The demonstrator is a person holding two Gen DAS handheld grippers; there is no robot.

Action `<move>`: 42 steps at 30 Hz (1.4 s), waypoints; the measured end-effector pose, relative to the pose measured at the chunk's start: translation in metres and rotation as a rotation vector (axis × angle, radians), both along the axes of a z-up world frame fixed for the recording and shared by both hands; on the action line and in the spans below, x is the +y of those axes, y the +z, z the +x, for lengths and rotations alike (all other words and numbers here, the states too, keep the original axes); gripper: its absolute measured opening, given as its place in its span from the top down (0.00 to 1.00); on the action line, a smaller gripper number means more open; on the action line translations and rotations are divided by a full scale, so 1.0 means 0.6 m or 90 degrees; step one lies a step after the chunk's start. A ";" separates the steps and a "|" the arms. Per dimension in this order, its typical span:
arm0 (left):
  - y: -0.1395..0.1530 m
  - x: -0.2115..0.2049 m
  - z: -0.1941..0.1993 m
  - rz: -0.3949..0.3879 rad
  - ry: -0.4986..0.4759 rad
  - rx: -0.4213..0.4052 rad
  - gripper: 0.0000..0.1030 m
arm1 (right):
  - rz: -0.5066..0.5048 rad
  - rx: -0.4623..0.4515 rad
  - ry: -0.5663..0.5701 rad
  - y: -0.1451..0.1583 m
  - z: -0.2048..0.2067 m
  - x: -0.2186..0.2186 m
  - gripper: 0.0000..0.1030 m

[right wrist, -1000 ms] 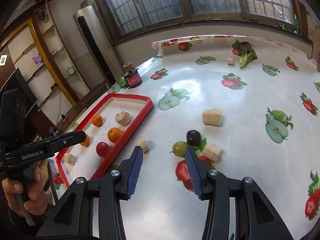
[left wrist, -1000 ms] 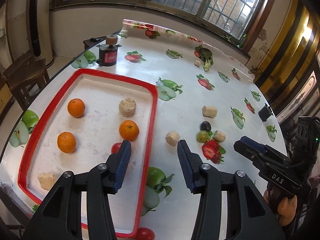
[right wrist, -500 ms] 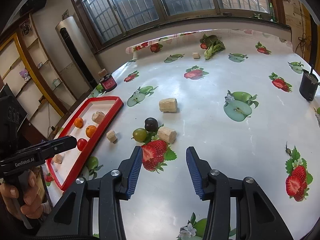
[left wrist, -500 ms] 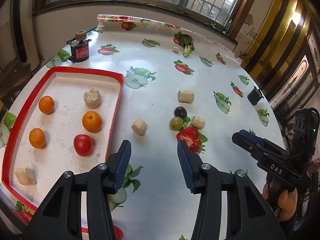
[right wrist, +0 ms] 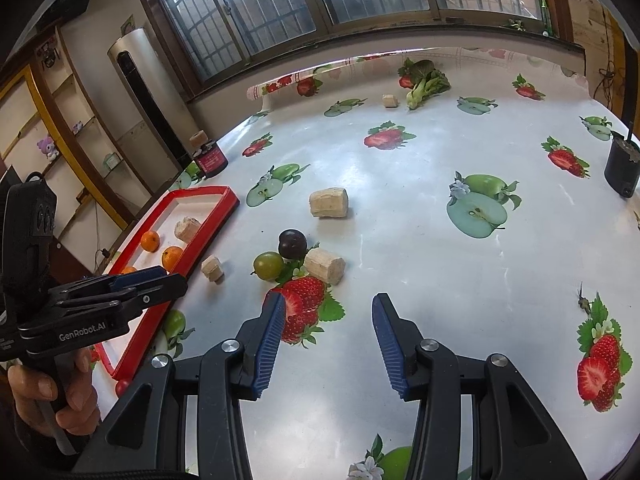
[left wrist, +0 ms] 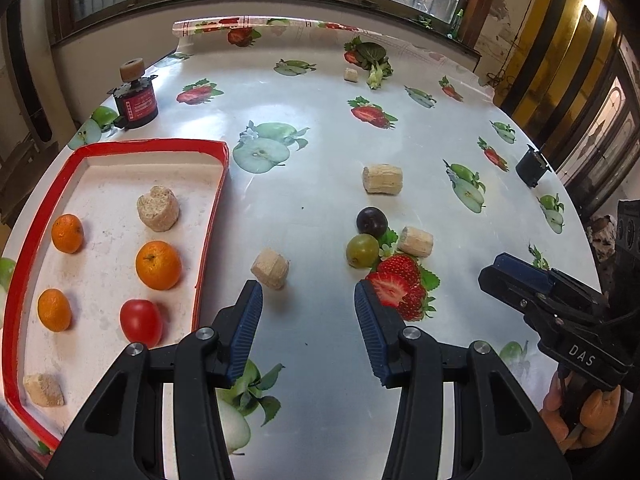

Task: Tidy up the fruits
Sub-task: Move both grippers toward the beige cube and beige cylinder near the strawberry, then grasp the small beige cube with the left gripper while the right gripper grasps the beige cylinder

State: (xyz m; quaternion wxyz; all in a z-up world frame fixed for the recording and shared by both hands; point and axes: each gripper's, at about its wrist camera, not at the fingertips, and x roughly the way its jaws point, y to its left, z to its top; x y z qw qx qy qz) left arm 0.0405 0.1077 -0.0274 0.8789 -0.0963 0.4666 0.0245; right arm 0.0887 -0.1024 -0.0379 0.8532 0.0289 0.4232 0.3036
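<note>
A red-rimmed tray (left wrist: 210,216) on the left holds three oranges (left wrist: 158,265), a red tomato (left wrist: 141,320) and two beige chunks (left wrist: 158,208). Loose on the fruit-print tablecloth lie a dark plum (left wrist: 372,220), a green fruit (left wrist: 362,251) and beige chunks (left wrist: 270,269) (left wrist: 416,241) (left wrist: 382,179). My left gripper (left wrist: 308,308) hangs open and empty over the table, just right of the tray. My right gripper (right wrist: 328,320) is open and empty, nearer than the plum (right wrist: 293,243) and green fruit (right wrist: 268,265). Each gripper shows in the other's view (left wrist: 490,268) (right wrist: 176,278).
A dark red jar (left wrist: 136,100) with a cork stands beyond the tray. A leafy green vegetable (left wrist: 374,60) and a small chunk (left wrist: 351,75) lie at the far edge. A black cup (left wrist: 530,168) stands at the right edge. A hand (right wrist: 60,396) holds the left gripper.
My left gripper has moved right, from over the tray's edge to the table beside it. The right gripper has shifted right, so the loose fruits now sit left of its fingers.
</note>
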 end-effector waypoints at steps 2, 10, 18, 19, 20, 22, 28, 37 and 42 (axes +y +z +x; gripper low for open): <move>-0.012 0.001 0.018 0.011 0.001 0.012 0.55 | 0.000 0.007 0.004 -0.007 0.008 0.008 0.53; -0.064 0.005 0.065 0.044 0.000 0.058 0.55 | -0.036 0.027 0.027 -0.042 0.050 0.056 0.54; -0.070 0.010 0.070 0.071 -0.006 0.042 0.71 | -0.075 0.014 0.043 -0.069 0.086 0.101 0.57; -0.069 0.012 0.070 0.066 -0.007 0.041 0.80 | -0.083 0.012 0.045 -0.069 0.089 0.106 0.58; -0.068 0.015 0.070 0.059 -0.008 0.041 0.83 | -0.086 0.007 0.045 -0.068 0.089 0.109 0.66; -0.066 0.017 0.066 0.042 -0.011 0.039 0.83 | -0.089 0.007 0.046 -0.068 0.088 0.110 0.66; -0.044 0.017 0.034 0.006 -0.011 0.016 0.83 | -0.063 -0.010 0.036 -0.038 0.064 0.089 0.66; 0.005 0.034 -0.030 -0.026 0.009 -0.032 0.83 | -0.005 -0.021 0.028 0.008 0.024 0.062 0.66; 0.021 0.043 -0.061 -0.036 0.022 -0.052 0.83 | 0.009 -0.027 0.036 0.023 0.003 0.063 0.67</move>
